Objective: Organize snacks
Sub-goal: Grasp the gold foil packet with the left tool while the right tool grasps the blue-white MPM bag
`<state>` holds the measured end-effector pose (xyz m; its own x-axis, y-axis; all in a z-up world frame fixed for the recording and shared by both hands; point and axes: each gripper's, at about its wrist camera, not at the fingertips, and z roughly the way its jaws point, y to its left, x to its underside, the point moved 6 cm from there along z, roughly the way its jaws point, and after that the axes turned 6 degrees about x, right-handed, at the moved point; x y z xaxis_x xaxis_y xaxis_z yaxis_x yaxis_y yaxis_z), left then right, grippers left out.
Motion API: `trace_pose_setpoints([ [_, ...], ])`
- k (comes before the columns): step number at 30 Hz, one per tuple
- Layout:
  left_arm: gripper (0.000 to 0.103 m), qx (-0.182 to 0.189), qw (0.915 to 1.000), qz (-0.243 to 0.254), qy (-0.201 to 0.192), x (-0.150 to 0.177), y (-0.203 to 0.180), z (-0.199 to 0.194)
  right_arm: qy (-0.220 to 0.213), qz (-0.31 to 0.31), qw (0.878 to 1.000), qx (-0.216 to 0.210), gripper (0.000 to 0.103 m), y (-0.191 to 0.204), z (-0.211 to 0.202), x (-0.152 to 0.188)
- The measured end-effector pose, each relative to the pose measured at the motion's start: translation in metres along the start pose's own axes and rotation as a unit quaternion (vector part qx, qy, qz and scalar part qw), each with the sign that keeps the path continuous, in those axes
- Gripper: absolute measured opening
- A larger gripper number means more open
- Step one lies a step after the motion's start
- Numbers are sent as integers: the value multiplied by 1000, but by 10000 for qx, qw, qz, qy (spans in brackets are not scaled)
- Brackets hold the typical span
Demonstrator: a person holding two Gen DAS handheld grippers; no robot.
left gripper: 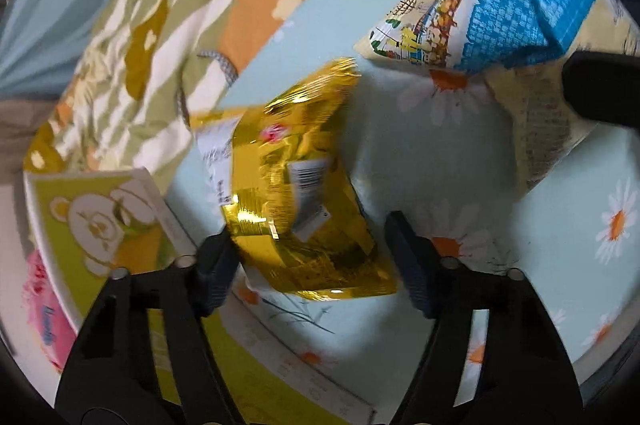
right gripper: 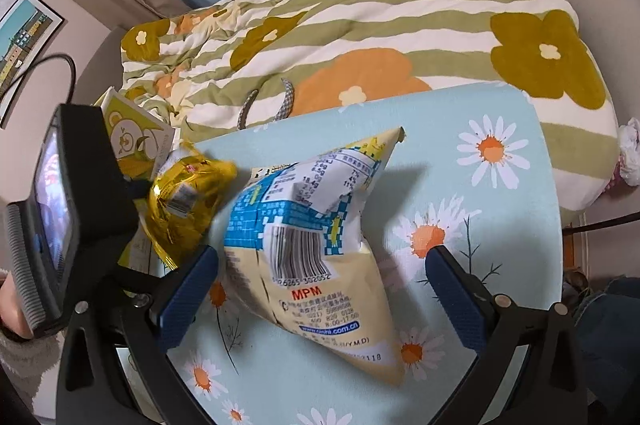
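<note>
We are seeing the left gripper (left gripper: 310, 259) with its fingers apart around a crinkled gold foil snack packet (left gripper: 296, 193) at the centre of the left wrist frame, lying on the daisy-print pale blue table (left gripper: 560, 257). The right gripper (right gripper: 320, 289) is also standing with fingers apart, straddling a pale yellow and blue snack bag (right gripper: 316, 249) mid-frame. A green bear-print box (left gripper: 96, 225) is sitting at lower left.

Two snack bags (right gripper: 320, 245) (right gripper: 184, 209) are laid side by side on the table (right gripper: 500, 225). A box (right gripper: 136, 141) is placed off its left edge.
</note>
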<state>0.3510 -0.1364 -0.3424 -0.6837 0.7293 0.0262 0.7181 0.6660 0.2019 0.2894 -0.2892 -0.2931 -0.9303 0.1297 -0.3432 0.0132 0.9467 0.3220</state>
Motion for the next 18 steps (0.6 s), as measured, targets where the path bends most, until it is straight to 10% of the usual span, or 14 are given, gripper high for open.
trace_pose_setpoints([
  [18,43,532,9870,-1390,-599,20,1,-15,10,-289,9996,-31,88,11,15,-8],
])
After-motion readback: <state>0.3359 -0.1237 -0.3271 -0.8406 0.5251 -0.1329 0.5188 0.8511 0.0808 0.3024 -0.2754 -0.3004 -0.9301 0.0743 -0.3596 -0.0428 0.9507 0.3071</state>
